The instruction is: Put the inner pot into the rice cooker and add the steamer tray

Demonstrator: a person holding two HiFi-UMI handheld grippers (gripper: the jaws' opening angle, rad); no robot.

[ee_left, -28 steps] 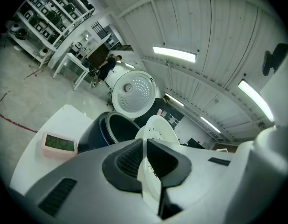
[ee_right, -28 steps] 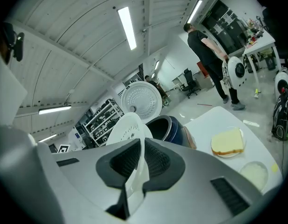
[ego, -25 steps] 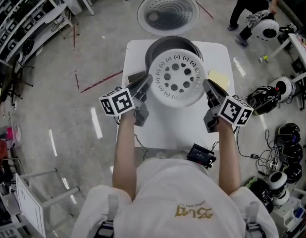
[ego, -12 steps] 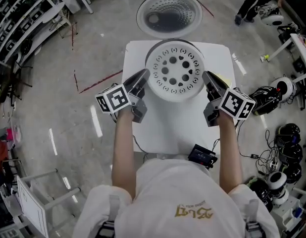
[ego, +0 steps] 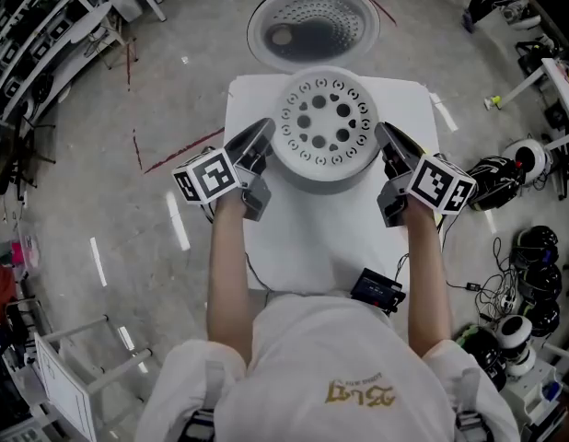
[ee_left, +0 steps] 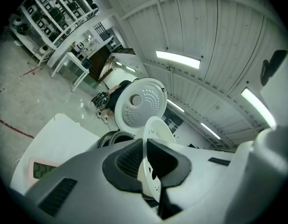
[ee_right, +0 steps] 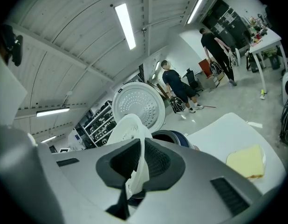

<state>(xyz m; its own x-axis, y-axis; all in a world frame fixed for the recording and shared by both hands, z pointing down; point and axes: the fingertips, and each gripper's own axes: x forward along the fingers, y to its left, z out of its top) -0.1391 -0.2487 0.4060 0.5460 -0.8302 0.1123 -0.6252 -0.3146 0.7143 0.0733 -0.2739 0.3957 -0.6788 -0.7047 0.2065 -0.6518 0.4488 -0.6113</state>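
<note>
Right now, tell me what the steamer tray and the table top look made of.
Steamer tray: probably white plastic, matte; thin moulded rim, punched holes, no metallic glare.
Table top: likely white laminate or painted board, smooth, semi-matte; flat, uniform, rounded corners.

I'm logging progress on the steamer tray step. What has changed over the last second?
The left gripper and right gripper carried the steamer tray away from the person, over the rice cooker. Both stayed shut on its rim; the cooker lid stayed open.
</note>
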